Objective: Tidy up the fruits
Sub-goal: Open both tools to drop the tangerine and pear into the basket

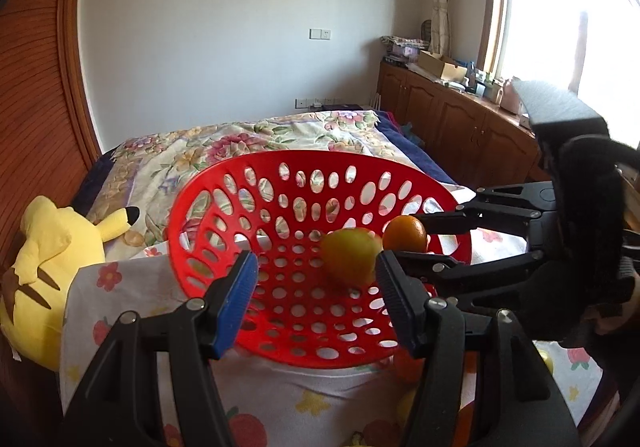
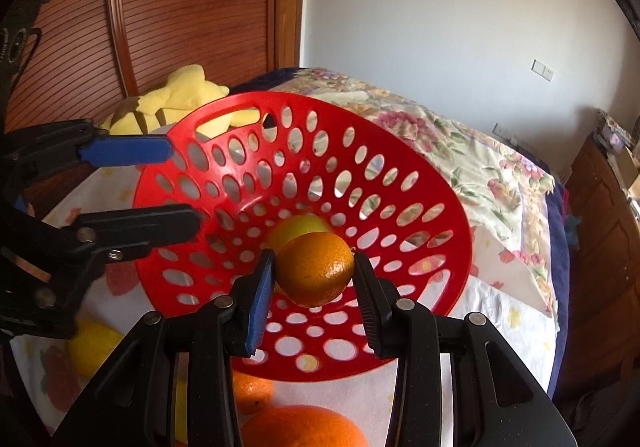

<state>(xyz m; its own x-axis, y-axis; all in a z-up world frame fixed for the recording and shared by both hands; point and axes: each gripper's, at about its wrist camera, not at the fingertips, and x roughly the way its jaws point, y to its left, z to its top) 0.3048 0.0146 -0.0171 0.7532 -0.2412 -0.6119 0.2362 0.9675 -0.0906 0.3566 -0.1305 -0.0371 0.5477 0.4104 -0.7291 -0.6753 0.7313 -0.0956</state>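
Basket: the red perforated basket stood tilted on a fruit-print cloth, its opening turned toward both cameras.
Right gripper: the right gripper held an orange between its blue pad and black pad, over the basket's lower wall.
Left gripper: the left gripper stood wide, nothing between its fingers; in the right wrist view one finger lay against the basket's rim at the upper left, the other in front of its left wall.
Lemon: a yellow lemon lay inside the basket, blurred, just beside and behind the held orange.
Loose fruit: outside the basket, near its front rim, lay a large orange, a smaller orange and a second lemon, partly hidden by gripper arms.
Obstructions: the right gripper's arms crossed the basket's right rim in the left wrist view; the left gripper's arms covered the cloth at the left in the right wrist view.
Surroundings: a yellow plush toy lay left of the basket against a slatted wooden panel; a floral bedspread stretched behind; wooden cabinets stood under a bright window.
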